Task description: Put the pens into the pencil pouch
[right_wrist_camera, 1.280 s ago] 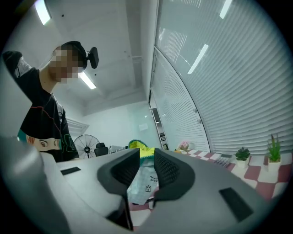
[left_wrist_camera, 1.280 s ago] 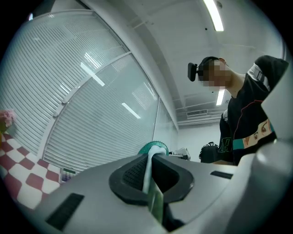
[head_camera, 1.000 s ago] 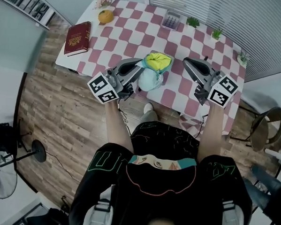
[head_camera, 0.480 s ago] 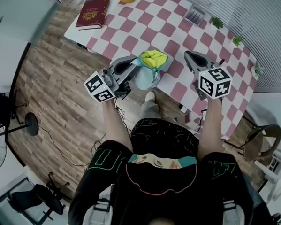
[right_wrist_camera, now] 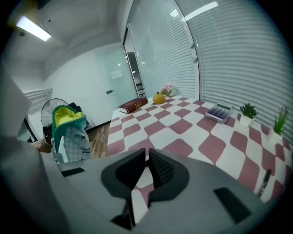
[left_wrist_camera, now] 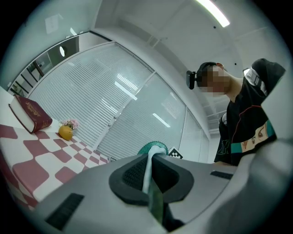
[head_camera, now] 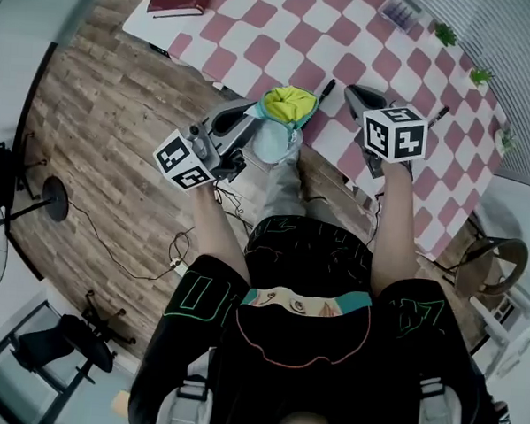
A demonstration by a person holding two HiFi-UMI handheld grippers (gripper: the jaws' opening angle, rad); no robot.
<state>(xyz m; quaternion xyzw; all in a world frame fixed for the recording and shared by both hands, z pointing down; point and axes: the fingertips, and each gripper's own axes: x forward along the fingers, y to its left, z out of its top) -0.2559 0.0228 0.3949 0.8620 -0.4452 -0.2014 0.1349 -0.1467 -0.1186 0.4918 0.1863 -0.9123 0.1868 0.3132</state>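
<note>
- Between the pads of the left tool (left_wrist_camera: 149,172) we see a fold of white and teal cloth clamped tight. The tool pinches the rim of the pencil pouch (head_camera: 283,119), whose yellow-lined mouth is unzipped and faces up.
- At the right tool (right_wrist_camera: 146,168) the pads are pressed together with nothing between them. Only the checked table (right_wrist_camera: 183,123) shows beyond them.
- Outward from there, the pouch hangs in the air at the table's near edge, partly over the wooden floor (head_camera: 111,110). It sits off to the left in the right gripper view.
- One black pen (head_camera: 325,88) lies on the table just beyond the pouch, between the two tools. A second pen (head_camera: 440,114) lies near the right tool, on its far side. We cannot see whether any pen is already inside the pouch.
- We judge the step in hand to be the reach for a pen, with the pouch held ready to receive it.
- The next move calls for the right tool to spread its jaws, settle across the barrel of the nearer pen and close on it. It then lifts the pen and tips it into the open mouth while the left tool holds that mouth upward.
- The left forearm reaches forward from the body, its tool close to level and tipped up a little. The right forearm runs straight out, its tool pitched down toward the table.
</note>
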